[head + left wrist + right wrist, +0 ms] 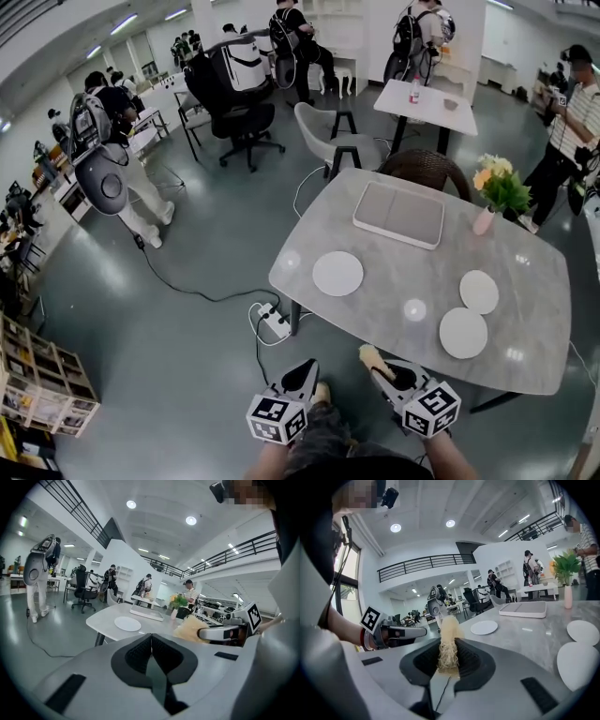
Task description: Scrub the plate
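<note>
Head view: high, steeply down on the grey table [394,319] from beyond its near edge.
Left gripper view: low, off the near left corner, facing along the top.
Right gripper view: low at the near edge, facing across the top, scrubber [449,644] close in front.
All three share the left-edge plate [337,273] and far-edge tray [398,214].
Left gripper view catches the right gripper [200,633]; right gripper view catches the left gripper [424,631].

Rough, fibrous, straw-like scrubber [449,641]; smooth matt white plates [337,273], perhaps ceramic; grey stone-look table [394,277], faintly glossy.
</note>
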The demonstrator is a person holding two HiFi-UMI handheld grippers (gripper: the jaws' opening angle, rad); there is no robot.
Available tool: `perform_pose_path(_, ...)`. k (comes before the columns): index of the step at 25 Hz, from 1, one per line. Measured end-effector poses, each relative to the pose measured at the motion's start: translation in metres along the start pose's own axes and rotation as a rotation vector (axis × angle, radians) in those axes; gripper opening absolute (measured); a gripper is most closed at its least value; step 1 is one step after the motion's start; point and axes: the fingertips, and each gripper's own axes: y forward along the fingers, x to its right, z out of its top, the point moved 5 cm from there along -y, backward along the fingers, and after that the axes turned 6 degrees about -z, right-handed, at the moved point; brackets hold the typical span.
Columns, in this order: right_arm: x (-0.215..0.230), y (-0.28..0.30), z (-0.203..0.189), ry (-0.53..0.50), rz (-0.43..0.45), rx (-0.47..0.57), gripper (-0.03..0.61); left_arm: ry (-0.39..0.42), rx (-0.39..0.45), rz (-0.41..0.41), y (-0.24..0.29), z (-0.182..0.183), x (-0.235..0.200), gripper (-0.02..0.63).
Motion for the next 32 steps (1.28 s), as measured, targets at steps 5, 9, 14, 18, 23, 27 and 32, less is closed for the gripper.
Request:
perform_pose_path(5,0.019,0.038,0.023,0.023,-0.035,0.011,0.078,0.013,-0.035,-0.049,0.036,0.024,-0.03,0.012)
perform_pose_path(9,0.026,0.067,0.036,0.023,-0.049,0.005,0.08,0.005,-0.051,-0.067,0.058,0.038,-0.059,0.012)
perform_pose_path(14,0.042,0.092,0.047,0.043,-0.101,-0.002,0.08,0.011,-0.078,-0.132,0.088,0.051,-0.082,0.012)
perform_pose_path(18,0.051,0.11,0.052,0.057,-0.138,-0.008,0.079,0.019,-0.092,-0.176,0.108,0.061,-0.099,0.012)
perform_pose_path(23,0.053,0.134,0.058,0.053,-0.161,-0.01,0.08,0.033,-0.103,-0.198,0.12,0.065,-0.123,0.014)
perform_pose_path(27,0.051,0.148,0.056,0.046,-0.145,-0.038,0.08,0.008,-0.116,-0.194,0.12,0.058,-0.131,0.013)
perform_pose_path(32,0.059,0.161,0.055,0.045,-0.137,-0.073,0.079,-0.036,-0.144,-0.182,0.123,0.042,-0.14,0.012)
